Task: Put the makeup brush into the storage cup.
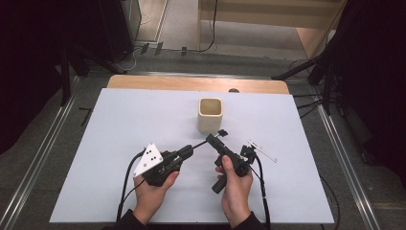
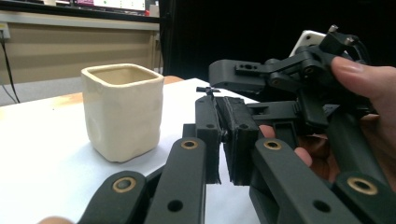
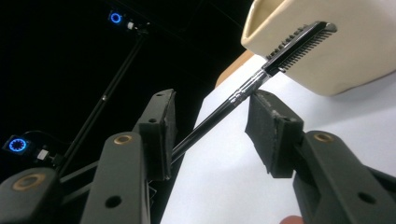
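Left hand (image 1: 154, 184) wrapped around left hand-held gripper (image 1: 189, 152), jaws pressed nearly together, pointing right and away. Right hand (image 1: 235, 178) gripping right hand-held gripper (image 1: 214, 139), jaws spread apart, aimed forward and slightly left. Both forearms entering from near edge, hands low over desk (image 1: 119, 143). Gripper tips near each other, almost meeting.

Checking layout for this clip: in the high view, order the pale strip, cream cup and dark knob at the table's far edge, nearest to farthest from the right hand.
1. pale strip: on the table, just ahead and right of the right hand.
2. cream cup: ahead, mid-table.
3. dark knob: at the far edge.
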`<action>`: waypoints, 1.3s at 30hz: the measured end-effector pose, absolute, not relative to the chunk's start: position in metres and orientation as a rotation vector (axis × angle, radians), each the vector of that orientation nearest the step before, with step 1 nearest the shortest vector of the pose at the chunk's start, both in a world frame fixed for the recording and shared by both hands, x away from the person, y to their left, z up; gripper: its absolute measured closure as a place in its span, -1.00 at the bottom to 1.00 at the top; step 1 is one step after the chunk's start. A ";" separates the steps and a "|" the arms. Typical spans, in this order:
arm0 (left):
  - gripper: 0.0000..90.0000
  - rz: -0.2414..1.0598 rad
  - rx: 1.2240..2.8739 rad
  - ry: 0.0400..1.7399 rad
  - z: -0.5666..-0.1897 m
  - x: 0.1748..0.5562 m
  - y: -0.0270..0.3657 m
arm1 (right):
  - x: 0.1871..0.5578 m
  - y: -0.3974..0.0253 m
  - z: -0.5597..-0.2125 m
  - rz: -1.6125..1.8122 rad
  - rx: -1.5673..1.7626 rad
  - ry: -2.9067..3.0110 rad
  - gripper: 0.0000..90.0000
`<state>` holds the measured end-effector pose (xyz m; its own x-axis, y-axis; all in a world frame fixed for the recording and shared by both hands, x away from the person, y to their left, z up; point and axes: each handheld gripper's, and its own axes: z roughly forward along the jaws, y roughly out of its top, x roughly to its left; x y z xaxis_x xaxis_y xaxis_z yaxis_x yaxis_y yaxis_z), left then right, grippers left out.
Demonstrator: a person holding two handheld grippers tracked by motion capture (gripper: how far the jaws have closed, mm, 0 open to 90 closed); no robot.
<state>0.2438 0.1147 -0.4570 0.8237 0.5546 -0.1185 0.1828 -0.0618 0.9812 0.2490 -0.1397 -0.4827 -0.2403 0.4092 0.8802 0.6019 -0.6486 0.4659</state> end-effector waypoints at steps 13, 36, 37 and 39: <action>0.92 0.327 1.643 0.578 -0.459 0.242 0.111 | 0.254 -0.140 -0.486 -1.990 -1.810 -1.219 0.48; -1.00 0.218 1.767 0.645 -0.465 0.262 0.139 | 0.247 -0.149 -0.461 -2.298 -1.755 -1.769 0.92; -1.00 0.228 1.769 0.643 -0.465 0.262 0.141 | 0.247 -0.148 -0.460 -2.298 -1.753 -1.793 0.93; -1.00 0.247 1.767 0.651 -0.464 0.262 0.146 | 0.247 -0.147 -0.459 -2.301 -1.747 -1.835 0.92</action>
